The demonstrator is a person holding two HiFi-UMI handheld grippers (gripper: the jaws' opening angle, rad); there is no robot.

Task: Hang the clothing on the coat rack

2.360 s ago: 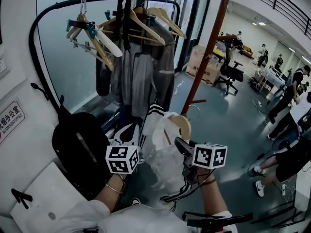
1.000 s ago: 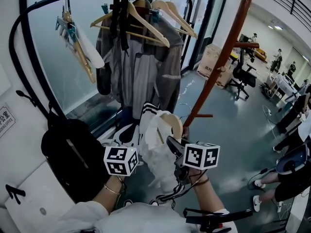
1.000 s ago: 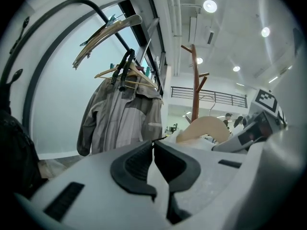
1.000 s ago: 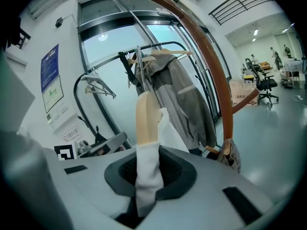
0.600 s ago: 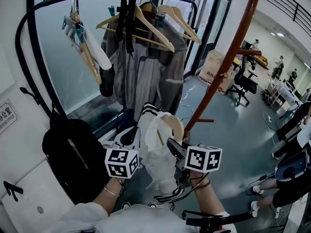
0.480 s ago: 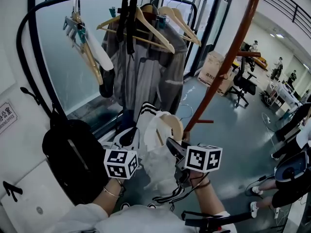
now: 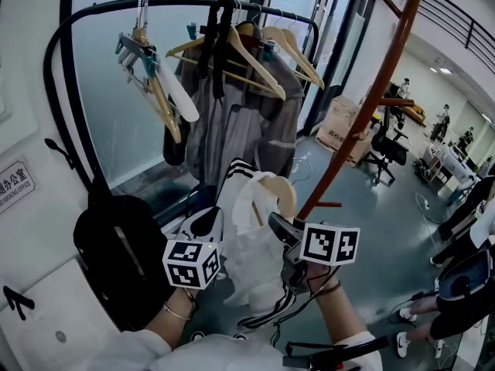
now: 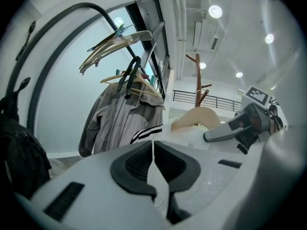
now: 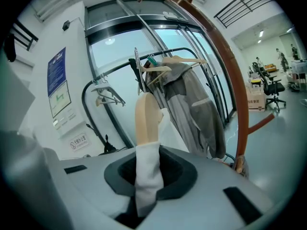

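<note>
Holding hanger (image 7: 288, 195) and garment (image 7: 251, 253), right tongs (image 9: 147, 169) rose.

The white garment (image 7: 249, 247) hides most of the wooden hanger (image 7: 286, 196); black backpack (image 7: 116, 246) hides the rack's (image 7: 155, 3) foot.

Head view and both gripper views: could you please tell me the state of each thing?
Left gripper: shut on white garment.
Right gripper: shut on white garment over wooden hanger.
Grey jacket: hanging on coat rack.
White garment: held up, not yet hung.
</note>
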